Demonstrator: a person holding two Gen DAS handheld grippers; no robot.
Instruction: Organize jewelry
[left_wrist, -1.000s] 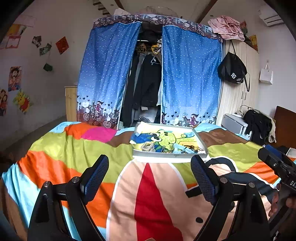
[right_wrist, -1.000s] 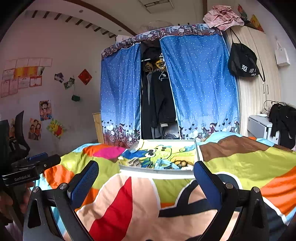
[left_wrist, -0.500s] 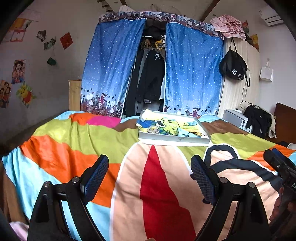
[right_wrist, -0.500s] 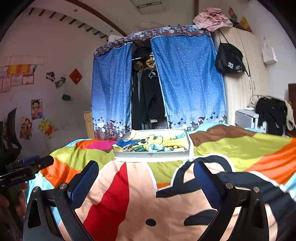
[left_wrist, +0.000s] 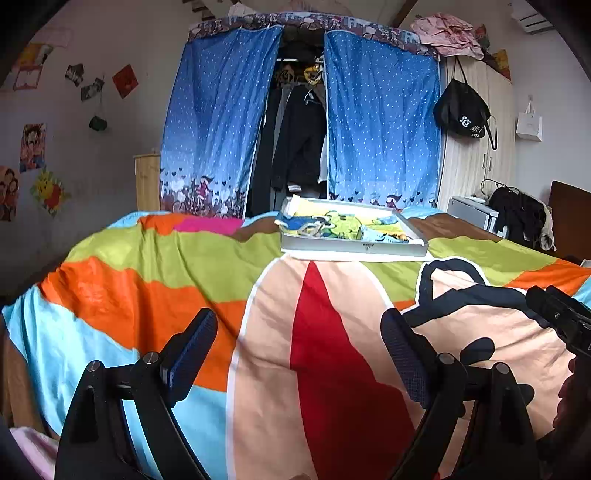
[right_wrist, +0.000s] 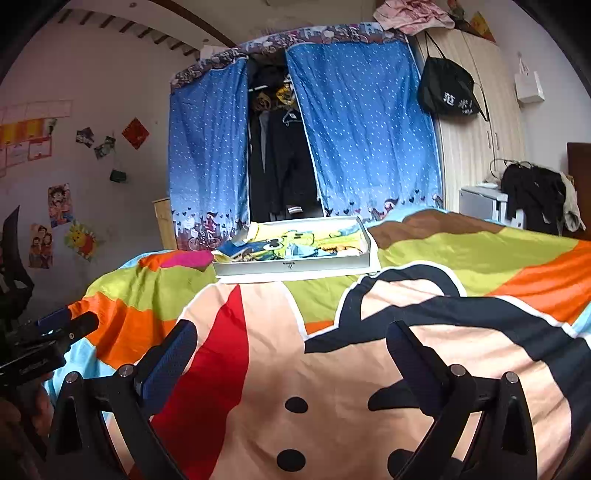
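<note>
Left wrist view looks across a bed covered by a bright patchwork quilt (left_wrist: 155, 266) of orange, green, blue, red and peach; the left claw (left_wrist: 298, 349) hangs low over the near part of the quilt, its two blue-padded fingers (left_wrist: 192, 347) spread wide apart with nothing between them; a shallow white tray (left_wrist: 351, 248) lies flat on the quilt at the far side of the bed, well apart from the claw, lined with a cartoon-printed cloth; small pieces of jewelry (left_wrist: 314, 229) lie scattered on that lining, too small to tell apart; at the right edge the other tool's black tip juts in. Right wrist view shows the right claw (right_wrist: 291, 352) likewise released, fingers (right_wrist: 170, 354) wide and empty, above the peach and black cartoon print; the same tray (right_wrist: 291, 266) sits ahead and slightly left of centre, its long side facing the camera, resting partly on a white sheet or lid that shows beneath its front edge; behind the bed stands a wardrobe hung with blue dotted curtains (right_wrist: 207, 155), parted on dark clothes; a black bag (right_wrist: 447, 92) hangs on the wooden cupboard to the right.
</note>
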